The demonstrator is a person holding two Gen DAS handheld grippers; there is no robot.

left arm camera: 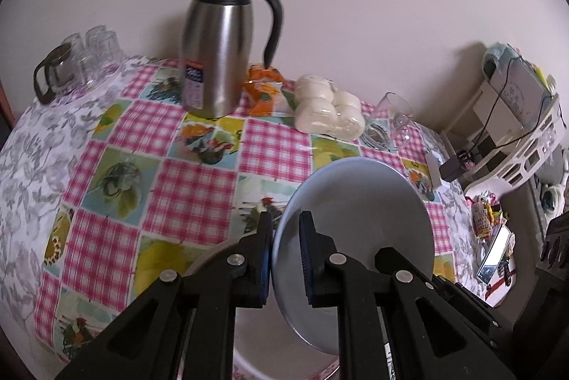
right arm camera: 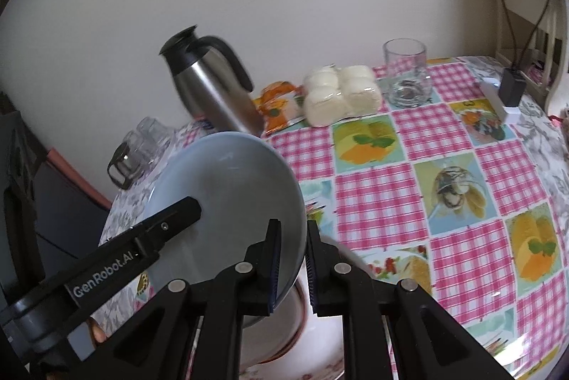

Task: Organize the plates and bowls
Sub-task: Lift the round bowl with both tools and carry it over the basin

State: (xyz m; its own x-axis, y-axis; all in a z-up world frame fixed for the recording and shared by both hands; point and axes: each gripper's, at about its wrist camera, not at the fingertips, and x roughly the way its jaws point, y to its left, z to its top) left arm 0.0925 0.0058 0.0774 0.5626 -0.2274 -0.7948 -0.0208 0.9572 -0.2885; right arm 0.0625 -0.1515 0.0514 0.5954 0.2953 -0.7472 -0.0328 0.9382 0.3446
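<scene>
Left wrist view: left gripper [left arm camera: 286, 255] clamps the blue plate's [left arm camera: 362, 202] rim, right gripper [right arm camera: 293, 259] pinching the opposite rim, plate tilted above the table's [right arm camera: 391, 188] near edge.

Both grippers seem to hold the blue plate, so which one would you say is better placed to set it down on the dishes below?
Probably the right gripper: it clamps the blue plate's lower rim directly above the white bowl. The left gripper grips the opposite rim.

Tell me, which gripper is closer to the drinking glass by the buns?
Right. The right gripper faces the glass across the table; the left gripper sits farther off, toward the jug side.
</scene>
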